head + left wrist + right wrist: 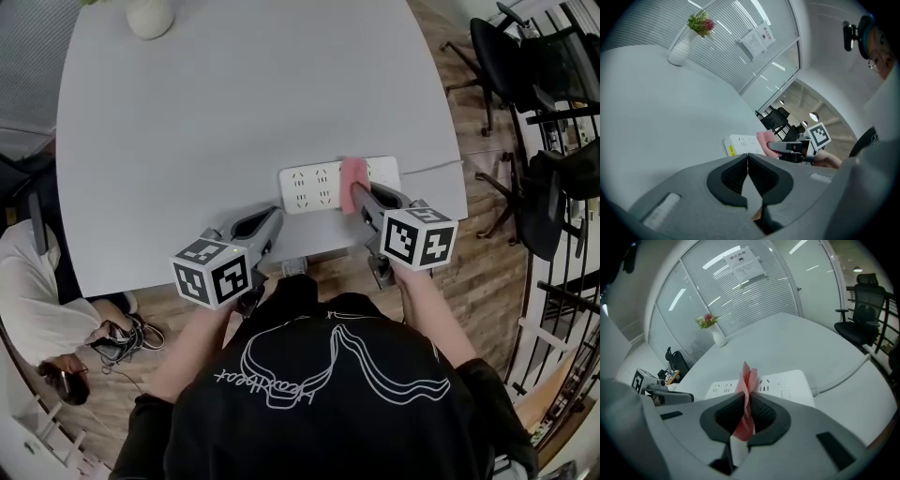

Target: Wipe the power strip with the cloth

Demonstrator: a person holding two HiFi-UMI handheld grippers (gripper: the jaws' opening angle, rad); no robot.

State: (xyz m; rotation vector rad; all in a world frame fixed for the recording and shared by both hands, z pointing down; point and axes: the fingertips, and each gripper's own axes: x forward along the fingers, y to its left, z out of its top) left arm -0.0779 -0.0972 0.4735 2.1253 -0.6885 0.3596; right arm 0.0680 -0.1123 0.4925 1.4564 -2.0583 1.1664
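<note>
Power strip: we count one, white, lying flat close to the near edge of the table. Its one cable runs off its right end toward the table's right edge. One pink cloth sits over the strip's right half, pinched fast between the jaws of our right gripper; we cannot tell whether cloth and strip touch. Our left gripper rests just left of the strip and nearer to us, jaws pressed together with nothing between them. Beyond the strip, the tabletop runs wide and open to one white vase at the far edge. Right of the strip, past the table edge, stand black chairs.
</note>
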